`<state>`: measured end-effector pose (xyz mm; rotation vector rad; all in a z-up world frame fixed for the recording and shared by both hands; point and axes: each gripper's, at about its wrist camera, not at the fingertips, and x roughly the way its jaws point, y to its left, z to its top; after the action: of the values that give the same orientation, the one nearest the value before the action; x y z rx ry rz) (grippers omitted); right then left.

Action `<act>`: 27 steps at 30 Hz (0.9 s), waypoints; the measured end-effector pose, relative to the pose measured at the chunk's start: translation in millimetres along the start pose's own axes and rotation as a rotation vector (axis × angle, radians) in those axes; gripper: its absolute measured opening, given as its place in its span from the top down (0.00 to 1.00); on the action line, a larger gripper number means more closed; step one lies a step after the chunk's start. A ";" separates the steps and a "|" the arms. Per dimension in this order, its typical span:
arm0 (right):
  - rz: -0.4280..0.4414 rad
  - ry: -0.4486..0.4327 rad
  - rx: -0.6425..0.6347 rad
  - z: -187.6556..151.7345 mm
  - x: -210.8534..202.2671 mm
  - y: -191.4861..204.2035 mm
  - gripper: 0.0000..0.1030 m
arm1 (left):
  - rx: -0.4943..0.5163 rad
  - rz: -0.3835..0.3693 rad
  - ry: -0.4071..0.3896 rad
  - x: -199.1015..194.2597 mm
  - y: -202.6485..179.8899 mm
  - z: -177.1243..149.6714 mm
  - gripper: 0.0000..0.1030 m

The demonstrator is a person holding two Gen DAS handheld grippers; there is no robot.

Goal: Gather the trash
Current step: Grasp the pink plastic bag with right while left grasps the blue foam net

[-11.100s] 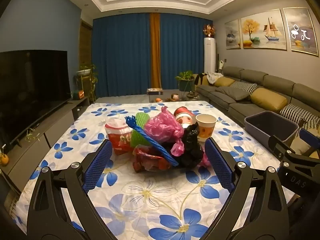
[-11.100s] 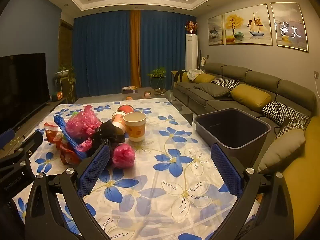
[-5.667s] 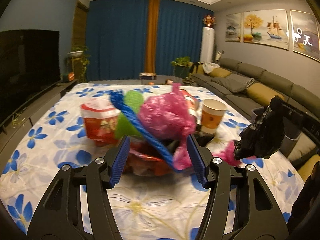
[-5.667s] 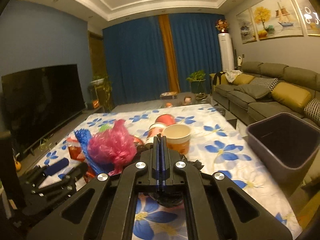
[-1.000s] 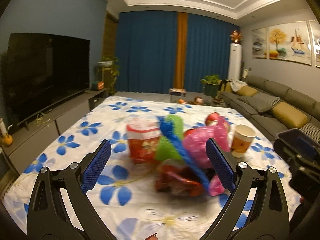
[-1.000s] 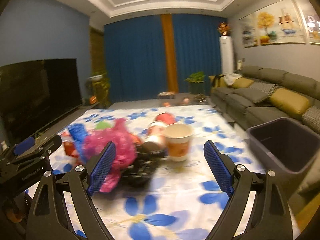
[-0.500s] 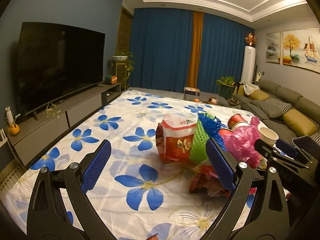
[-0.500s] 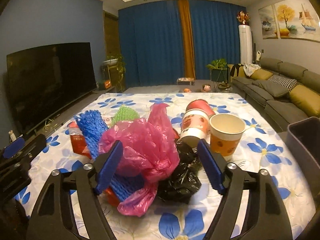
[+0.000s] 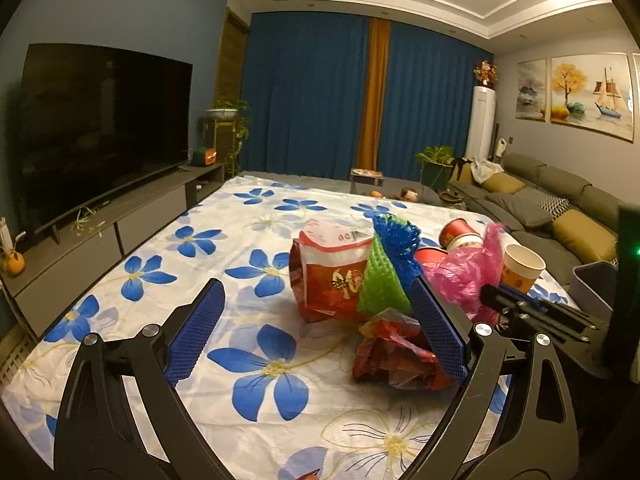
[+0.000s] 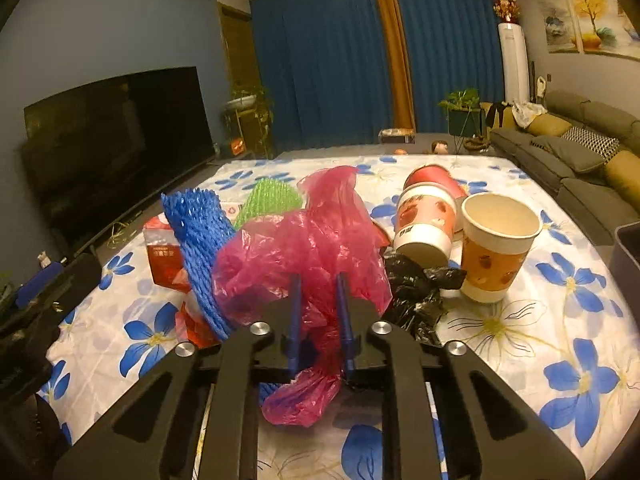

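right jaws [image 10: 318,312]: my pads closing on the pink plastic bag [image 10: 304,252], bag pinched between them
left jaws [image 9: 316,328]: mine, spread wide, empty

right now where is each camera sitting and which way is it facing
Left wrist: sits on the left gripper, looking along its open fingers over the flowered table at the trash pile from its TV side; the right gripper pokes in from the right.
Right wrist: sits on the right gripper, facing the curtains, its jaws closing with the pink bag between them; the left gripper shows at the left edge.
Shared: pink bag, paper cup, blue net.
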<state>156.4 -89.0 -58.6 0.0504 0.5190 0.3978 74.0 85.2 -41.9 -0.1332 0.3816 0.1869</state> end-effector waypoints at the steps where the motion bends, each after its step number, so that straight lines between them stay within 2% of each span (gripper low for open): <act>1: -0.007 -0.016 0.000 -0.2 -5.9 -0.9 0.88 | 0.001 -0.004 -0.001 -0.2 -1.1 0.0 0.12; 5: -0.044 -0.077 0.024 0.5 -29.9 -9.2 0.89 | 0.013 -0.037 0.002 0.7 -9.1 -1.2 0.15; 7: -0.069 -0.100 0.034 -0.5 -43.4 -15.1 0.89 | 0.017 -0.077 0.017 5.8 -14.8 -2.5 0.20; 13: -0.122 -0.125 0.047 -10.3 -72.9 -28.4 0.89 | -0.043 -0.196 0.115 36.9 -25.9 1.8 0.35; 15: -0.134 -0.130 0.053 -14.9 -79.8 -31.5 0.89 | -0.050 -0.220 0.146 47.9 -29.7 1.8 0.42; 18: -0.146 -0.132 0.061 -17.2 -85.6 -37.6 0.89 | -0.048 -0.250 0.199 64.1 -37.7 0.3 0.59; 19: -0.148 -0.132 0.063 -17.6 -87.1 -38.9 0.89 | -0.052 -0.258 0.218 69.0 -39.3 -0.7 0.69; 20: -0.150 -0.132 0.066 -18.6 -88.4 -40.6 0.89 | -0.058 -0.262 0.232 73.6 -40.1 -1.2 0.74; 21: -0.151 -0.131 0.068 -18.6 -88.4 -42.4 0.89 | -0.059 -0.261 0.230 74.5 -40.1 -1.9 0.77; 23: -0.154 -0.129 0.071 -20.3 -90.6 -44.6 0.89 | -0.059 -0.278 0.227 74.9 -41.8 0.5 0.93; 27: -0.161 -0.132 0.077 -22.9 -96.0 -49.2 0.89 | -0.040 -0.294 0.185 65.9 -46.0 6.2 0.95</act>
<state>86.5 -172.4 -40.3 0.1075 0.4050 0.2154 145.7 51.6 -57.0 -0.2454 0.5370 -0.1092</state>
